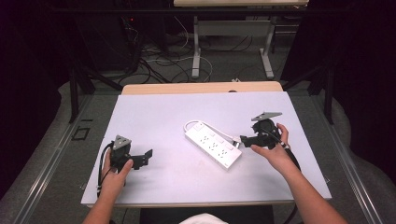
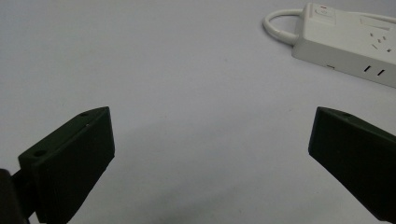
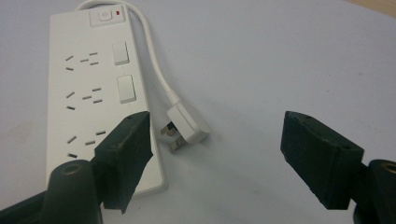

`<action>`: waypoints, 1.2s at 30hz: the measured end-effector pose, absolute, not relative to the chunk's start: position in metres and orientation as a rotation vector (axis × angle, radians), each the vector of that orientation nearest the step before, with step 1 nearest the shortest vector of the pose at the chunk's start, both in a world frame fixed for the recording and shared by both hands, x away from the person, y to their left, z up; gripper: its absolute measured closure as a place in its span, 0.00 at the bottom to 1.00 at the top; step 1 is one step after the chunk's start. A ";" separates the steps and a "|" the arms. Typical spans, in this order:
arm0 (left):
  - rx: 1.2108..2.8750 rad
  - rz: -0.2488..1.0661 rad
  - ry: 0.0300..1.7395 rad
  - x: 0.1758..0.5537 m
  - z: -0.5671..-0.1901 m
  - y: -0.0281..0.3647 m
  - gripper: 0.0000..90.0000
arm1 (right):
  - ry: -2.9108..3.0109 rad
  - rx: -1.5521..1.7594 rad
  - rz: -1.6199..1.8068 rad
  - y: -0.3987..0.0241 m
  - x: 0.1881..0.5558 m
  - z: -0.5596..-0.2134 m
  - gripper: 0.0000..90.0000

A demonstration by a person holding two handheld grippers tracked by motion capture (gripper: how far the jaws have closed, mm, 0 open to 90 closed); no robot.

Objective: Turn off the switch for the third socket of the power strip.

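**Plug not yet gripped, right gripper near it**

On the left side of the table (image 1: pixel 154 112), the left gripper (image 1: pixel 148 155) rests low over the grey mat, well apart from the work. Its jaws are spread wide and nothing is between them; in the left gripper view the bare mat lies between the jaws and the power strip (image 2: pixel 348 44) sits far at the upper right.

In the middle lies the white power strip (image 1: pixel 213 143), placed diagonal, w/ its cord (image 3: pixel 154 60) looping from the switch end back along the strip's side. The plug (image 3: pixel 186 127) lies flat on the mat just beside the strip, pins toward it, not inserted in any socket.

On the right, the right gripper (image 1: pixel 243 139) points at the strip's near end. Its jaws are apart, approx. wide enough for the plug, and hold nothing; the plug sits near the jaw beside the strip, not between the pads.

My judgement: work is at the beginning. Approach is almost done; gripping the plug and whatever follows w/ it is still left.
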State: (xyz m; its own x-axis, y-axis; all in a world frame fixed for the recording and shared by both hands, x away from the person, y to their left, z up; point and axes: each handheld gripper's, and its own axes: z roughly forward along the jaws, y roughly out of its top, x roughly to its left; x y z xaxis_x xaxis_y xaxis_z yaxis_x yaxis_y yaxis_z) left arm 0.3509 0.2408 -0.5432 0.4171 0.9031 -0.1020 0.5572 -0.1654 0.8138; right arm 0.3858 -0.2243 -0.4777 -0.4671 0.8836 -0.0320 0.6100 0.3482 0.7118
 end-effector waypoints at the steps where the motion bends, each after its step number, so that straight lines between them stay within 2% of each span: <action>1: 1.847 0.527 1.251 0.351 -0.543 0.241 0.00 | 2.208 1.306 0.898 -0.224 0.387 -0.478 0.28; 9: 1.845 0.527 1.252 0.351 -0.543 0.241 0.00 | 2.215 1.305 0.897 -0.219 0.390 -0.480 0.30; 25: 1.857 0.522 1.249 0.351 -0.543 0.241 0.00 | 2.259 1.308 0.875 -0.207 0.399 -0.486 0.49; 32: 1.857 0.521 1.248 0.352 -0.543 0.241 0.00 | 2.298 1.328 0.865 -0.200 0.401 -0.490 0.52; 36: 1.856 0.519 1.248 0.352 -0.543 0.240 0.00 | 2.316 1.347 0.877 -0.198 0.402 -0.492 0.58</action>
State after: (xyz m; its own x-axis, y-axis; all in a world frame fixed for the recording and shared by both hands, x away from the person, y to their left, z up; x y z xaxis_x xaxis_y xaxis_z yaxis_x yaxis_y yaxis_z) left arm 0.3517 0.2404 -0.5434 0.4241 0.8997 -0.1029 0.5617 -0.1722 0.8092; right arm 0.4017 -0.1978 -0.4917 -0.5035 0.8635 0.0293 0.6665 0.3667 0.6491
